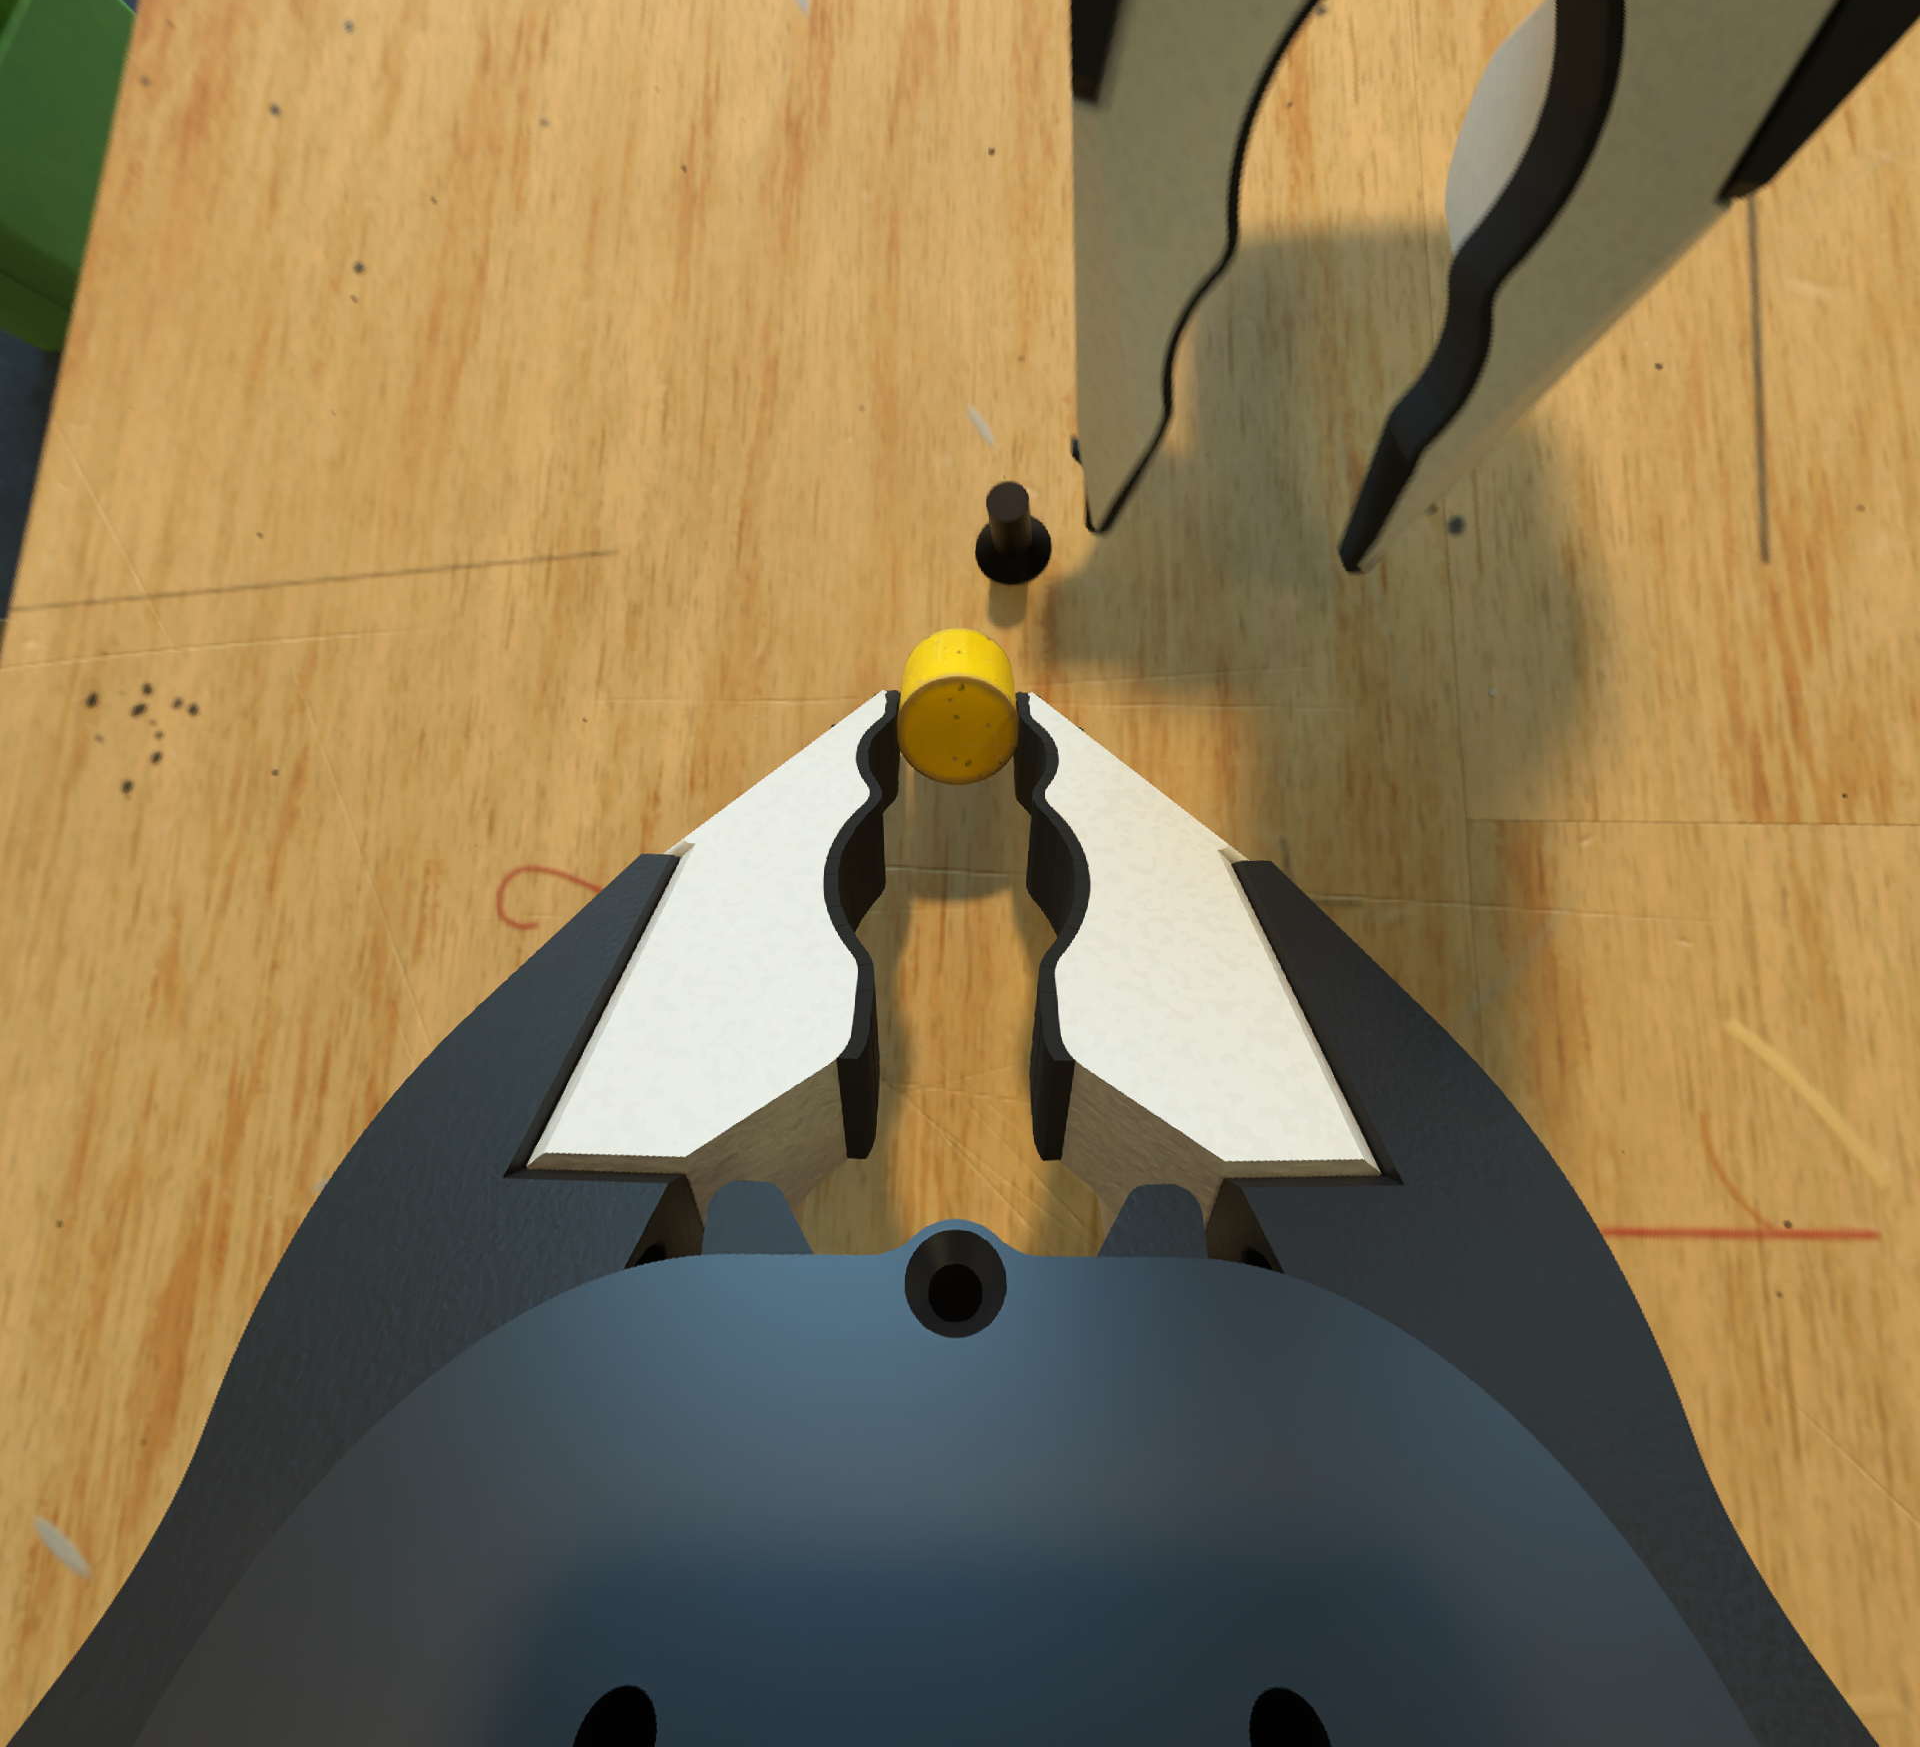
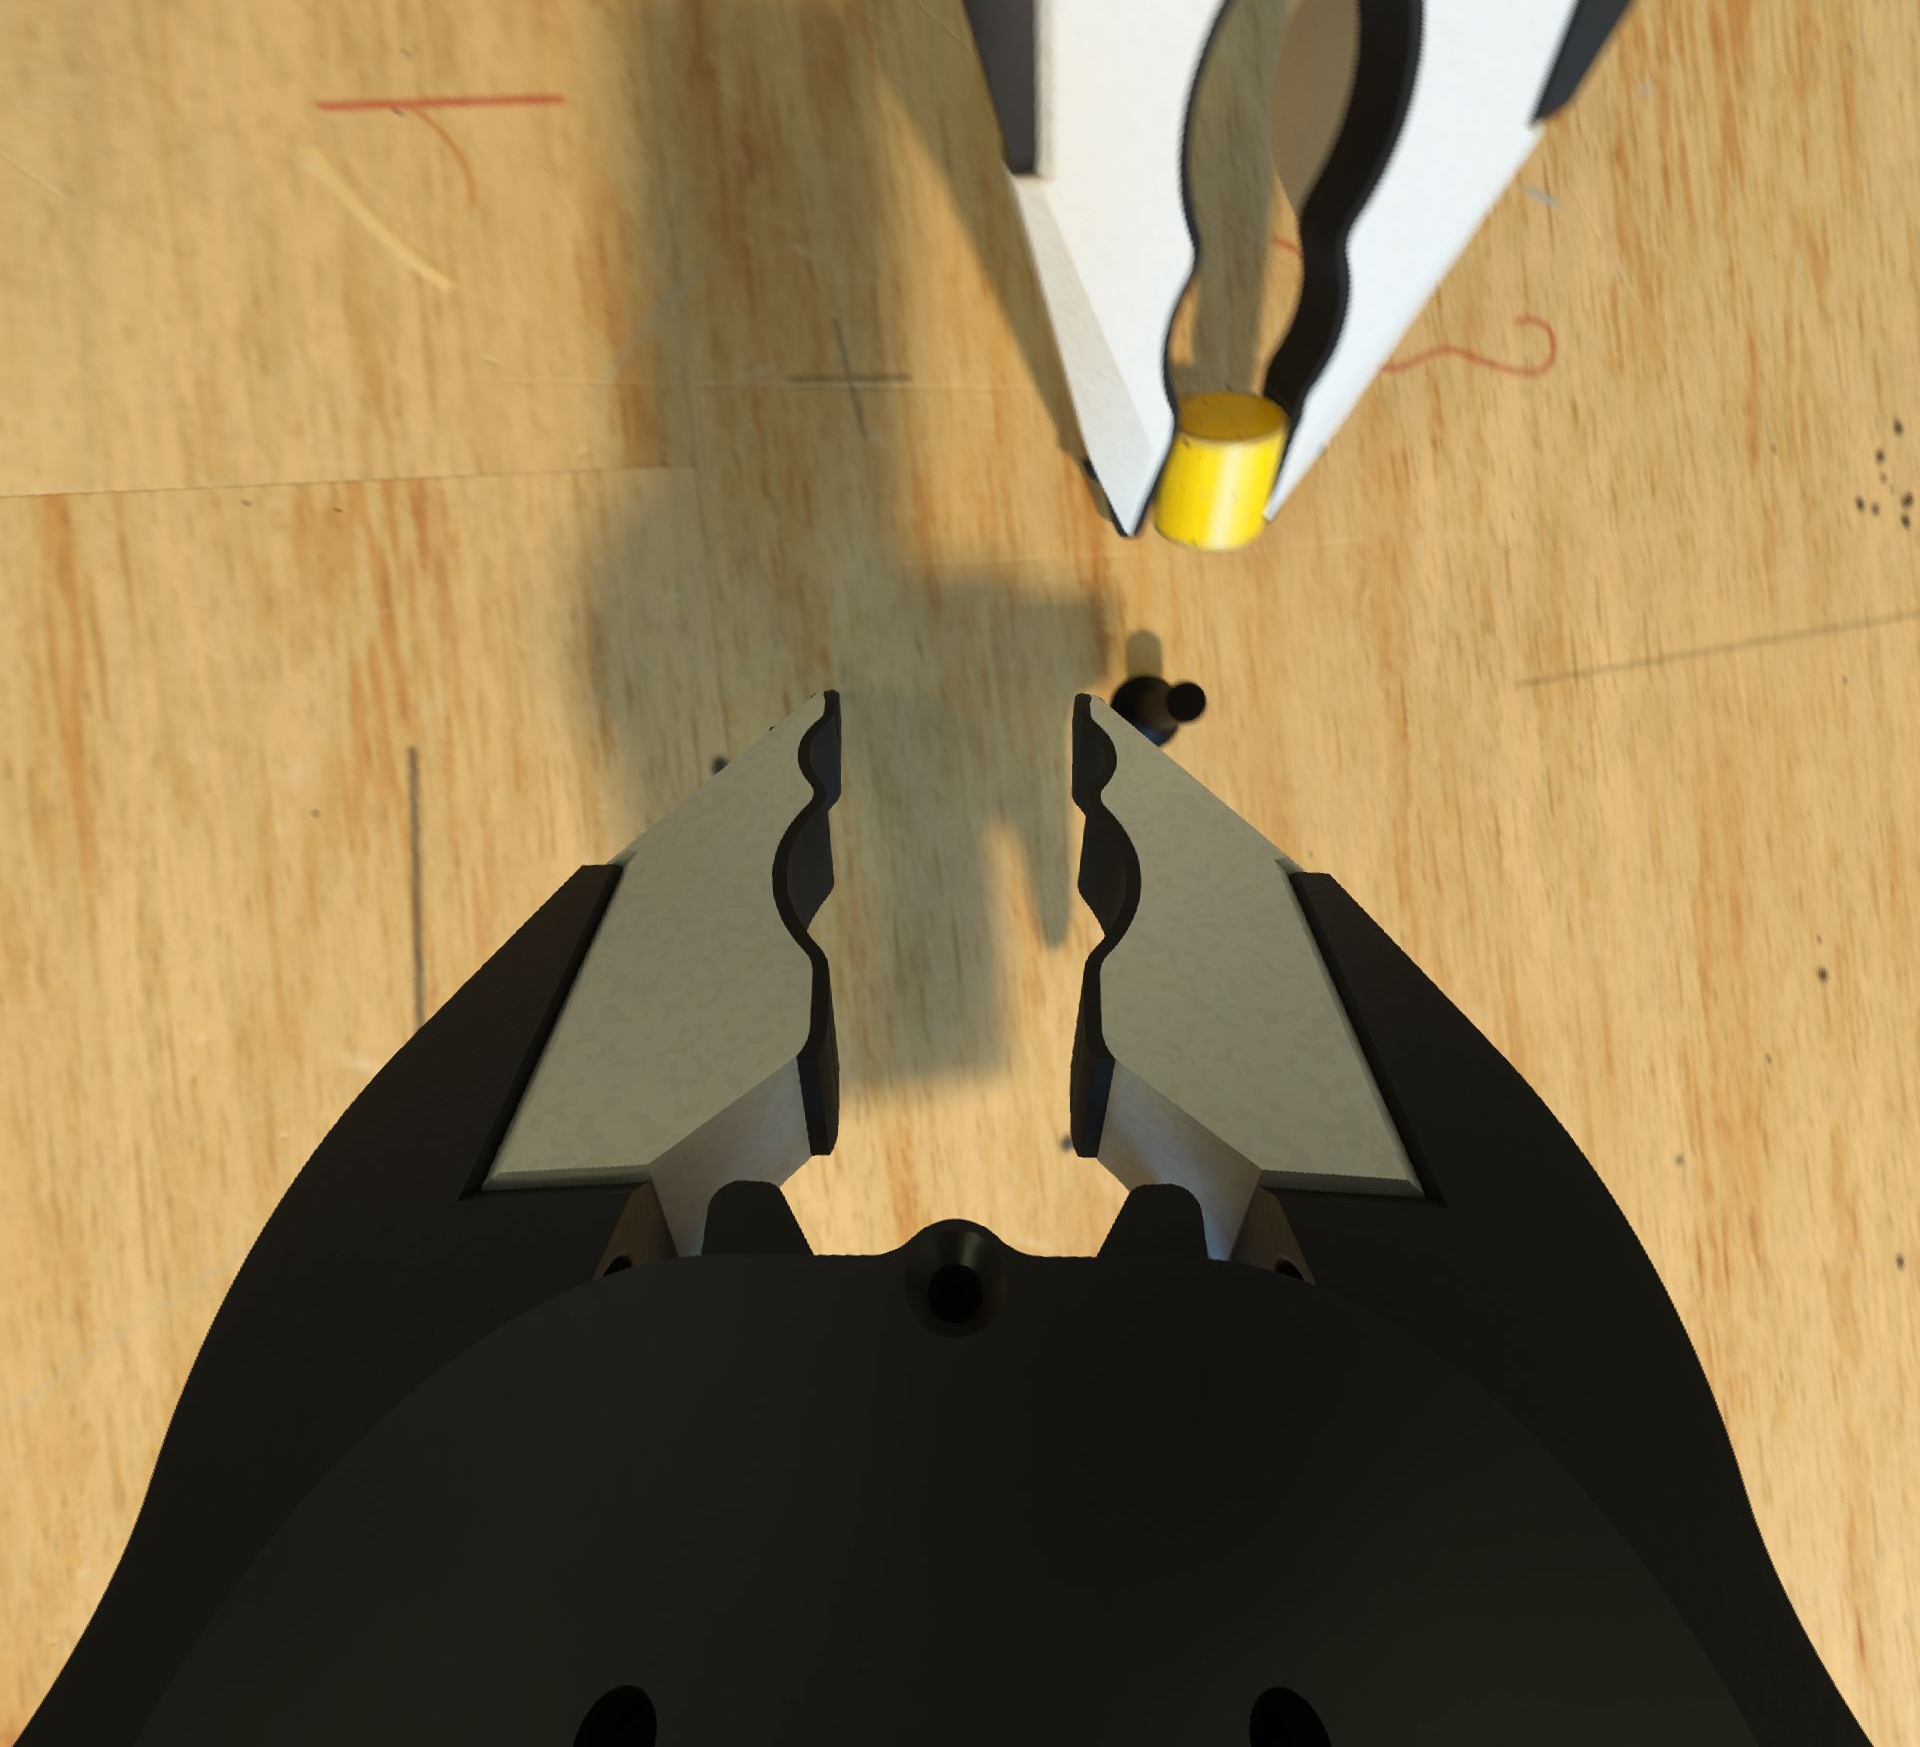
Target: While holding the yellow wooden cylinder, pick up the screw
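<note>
My left gripper (image 1: 957, 710) is shut on the yellow wooden cylinder (image 1: 957, 710), held at its fingertips above the wooden table. The cylinder also shows in the right wrist view (image 2: 1218, 473), between the left gripper's white fingers (image 2: 1101, 347). The small black screw (image 1: 1010, 536) stands head down on the table just beyond the cylinder. My right gripper (image 2: 956, 710) is open and empty. The screw (image 2: 1169, 705) lies just outside its right fingertip, partly hidden by it. In the left wrist view the right gripper (image 1: 1226, 539) hangs to the right of the screw.
The wooden table (image 1: 520, 347) carries scratches, pencil lines and dark specks. A green box (image 1: 47, 128) stands at the table's far left edge in the left wrist view. Dark shadows of the grippers fall on the wood (image 2: 790, 554).
</note>
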